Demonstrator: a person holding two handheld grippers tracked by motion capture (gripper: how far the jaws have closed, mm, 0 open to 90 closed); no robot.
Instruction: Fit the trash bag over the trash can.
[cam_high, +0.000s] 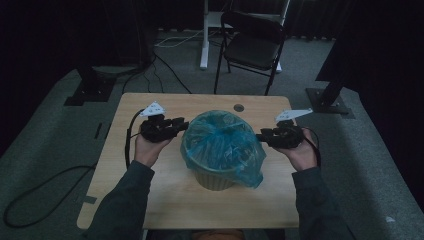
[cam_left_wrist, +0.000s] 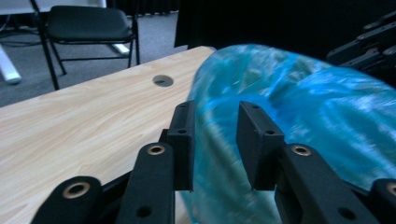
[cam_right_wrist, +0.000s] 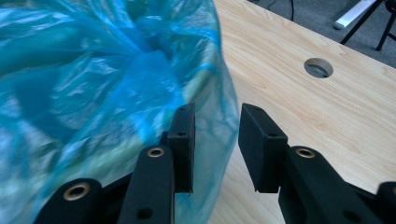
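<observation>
We see a translucent, crinkled blue plastic liner (cam_high: 222, 142) draped over a round beige bin (cam_high: 214, 179) at mid-table (cam_high: 150, 200). The left gripper (cam_high: 181, 125) and right gripper (cam_high: 261, 136) flank its rim, jaws spread, film between them unpinched.

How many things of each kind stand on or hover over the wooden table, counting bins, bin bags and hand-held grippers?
Bin: 1
Blue bin bag: 1
Hand-held grippers: 2, the left hand-held gripper and the right hand-held gripper
Total: 4
</observation>
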